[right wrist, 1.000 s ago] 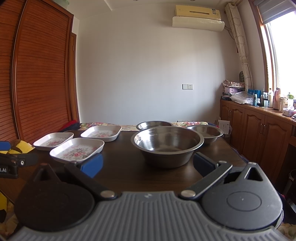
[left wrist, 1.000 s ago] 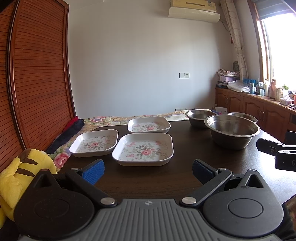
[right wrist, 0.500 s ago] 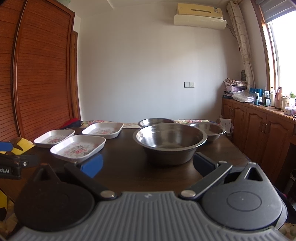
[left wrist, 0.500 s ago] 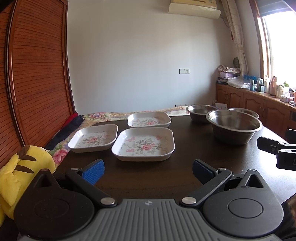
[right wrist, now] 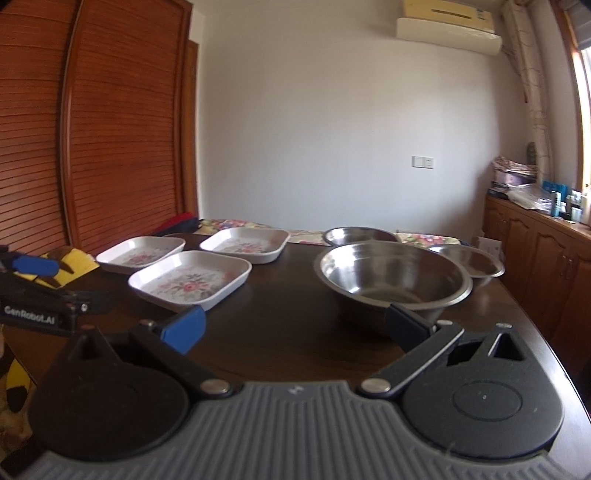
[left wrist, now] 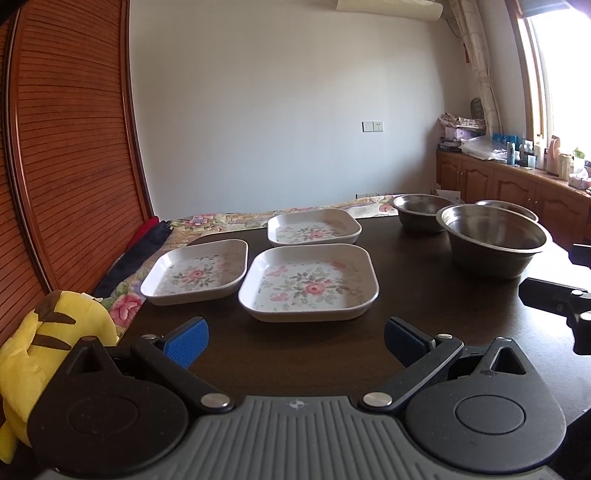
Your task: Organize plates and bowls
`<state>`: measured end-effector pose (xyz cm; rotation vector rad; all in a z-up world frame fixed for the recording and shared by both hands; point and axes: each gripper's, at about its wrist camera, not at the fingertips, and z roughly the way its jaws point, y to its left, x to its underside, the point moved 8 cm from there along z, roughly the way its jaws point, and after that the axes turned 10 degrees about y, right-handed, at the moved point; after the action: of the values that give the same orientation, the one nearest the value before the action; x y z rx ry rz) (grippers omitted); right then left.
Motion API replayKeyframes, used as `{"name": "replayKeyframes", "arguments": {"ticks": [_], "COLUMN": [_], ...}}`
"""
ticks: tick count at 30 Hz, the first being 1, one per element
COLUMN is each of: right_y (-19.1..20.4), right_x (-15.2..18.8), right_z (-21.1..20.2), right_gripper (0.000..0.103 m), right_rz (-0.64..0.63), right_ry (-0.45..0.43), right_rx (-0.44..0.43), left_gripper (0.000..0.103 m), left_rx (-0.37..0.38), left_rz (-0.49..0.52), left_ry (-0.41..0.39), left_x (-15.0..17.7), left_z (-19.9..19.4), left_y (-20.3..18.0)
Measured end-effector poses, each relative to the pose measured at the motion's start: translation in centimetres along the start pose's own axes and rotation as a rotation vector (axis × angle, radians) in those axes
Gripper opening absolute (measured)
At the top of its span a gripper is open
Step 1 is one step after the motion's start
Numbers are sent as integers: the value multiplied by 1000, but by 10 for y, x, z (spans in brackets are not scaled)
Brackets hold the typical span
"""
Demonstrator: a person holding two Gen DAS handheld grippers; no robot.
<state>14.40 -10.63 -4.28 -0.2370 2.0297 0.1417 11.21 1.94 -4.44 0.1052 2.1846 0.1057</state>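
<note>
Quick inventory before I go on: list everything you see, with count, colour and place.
floral plates: 3, white with pink flowers, square, left half of table, none stacked
steel bowls: 3, silver, right half of table, largest nearest
table: 1, dark brown
plush toy: 1, yellow with brown stripes, off table's near left corner
floral cloth: 1, beyond table's far edge
air conditioner: 1, cream, high on wall
cabinets: brown, right wall, bottles on top
left gripper: open, facing nearest plate
right gripper: open, by largest bowl
</note>
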Motion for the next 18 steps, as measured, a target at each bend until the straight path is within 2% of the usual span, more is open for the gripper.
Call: {"name": "replayKeyframes", "arguments": {"ticks": [18], "right_y": [37], "right_x": [-35], "right_z": [47], "right_gripper": [103], "right_rz": [-117], "right_ry": [55], "right_rx": [-171], "left_gripper": [100], "left_rx": [43], "left_rz": [-28], "left_ry": [64], "left_x": [-24], "left_z": [45], "left_y": [28]}}
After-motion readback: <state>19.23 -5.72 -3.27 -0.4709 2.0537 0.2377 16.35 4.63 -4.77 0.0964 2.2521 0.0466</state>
